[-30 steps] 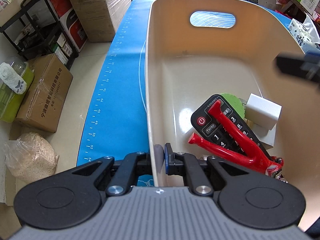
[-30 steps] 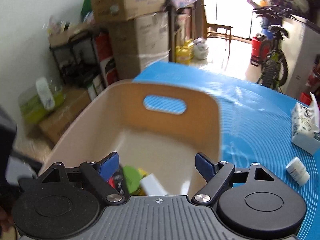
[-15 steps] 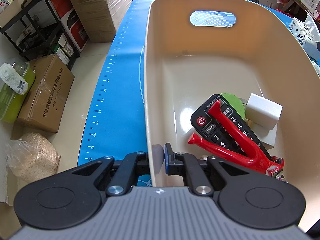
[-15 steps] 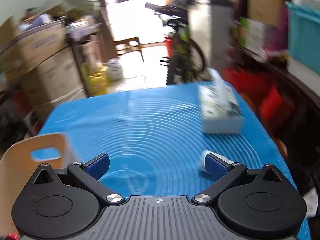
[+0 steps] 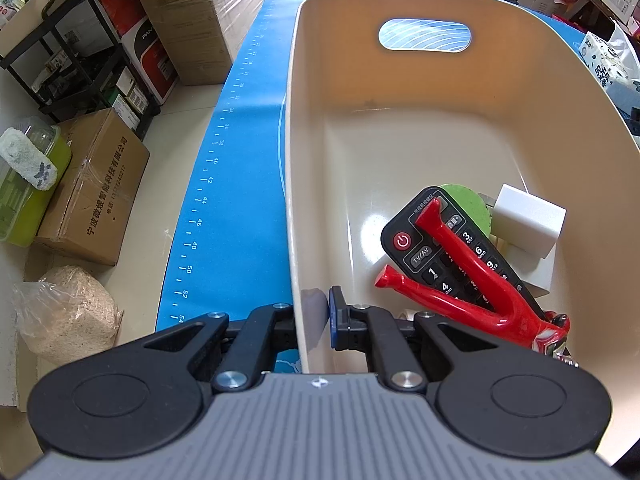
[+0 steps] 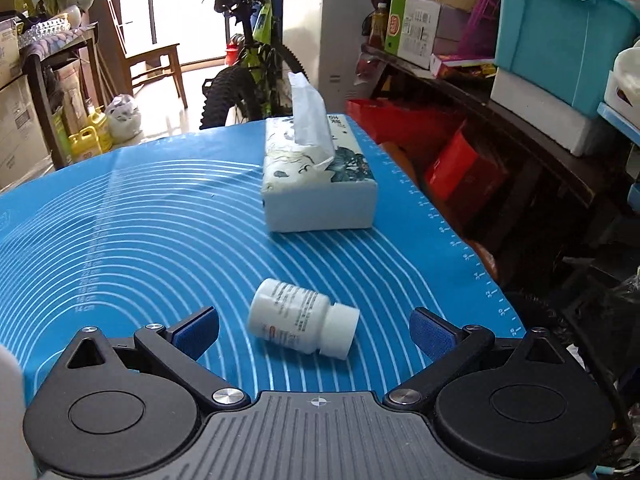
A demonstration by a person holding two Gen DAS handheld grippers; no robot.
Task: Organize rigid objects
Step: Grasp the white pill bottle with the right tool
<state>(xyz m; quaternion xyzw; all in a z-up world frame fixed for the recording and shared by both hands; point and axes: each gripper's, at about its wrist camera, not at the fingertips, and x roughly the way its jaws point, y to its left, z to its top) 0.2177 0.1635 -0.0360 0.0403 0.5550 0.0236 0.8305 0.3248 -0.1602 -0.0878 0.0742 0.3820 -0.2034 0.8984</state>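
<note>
My left gripper [image 5: 316,312] is shut on the near wall of the beige plastic bin [image 5: 304,184], one finger inside and one outside. In the bin lie a black remote control [image 5: 420,248], red pliers [image 5: 464,276] across it, a green disc [image 5: 472,206] and a white block [image 5: 528,220]. In the right wrist view a white pill bottle [image 6: 304,322] lies on its side on the blue mat [image 6: 140,240]. My right gripper [image 6: 314,326] stands wide open just short of the bottle, which sits in line with the gap between the fingers, untouched.
A tissue box [image 6: 316,176] stands on the mat beyond the bottle, near the mat's right edge. Cardboard boxes [image 5: 96,188] and a black rack [image 5: 80,60] stand on the floor left of the table. A bicycle [image 6: 256,64] and cluttered shelves [image 6: 520,92] lie behind.
The right gripper swung from above the bin to the right and down over the mat, its jaws spread wider, and the pill bottle now lies before it. The left gripper kept its hold on the bin.
</note>
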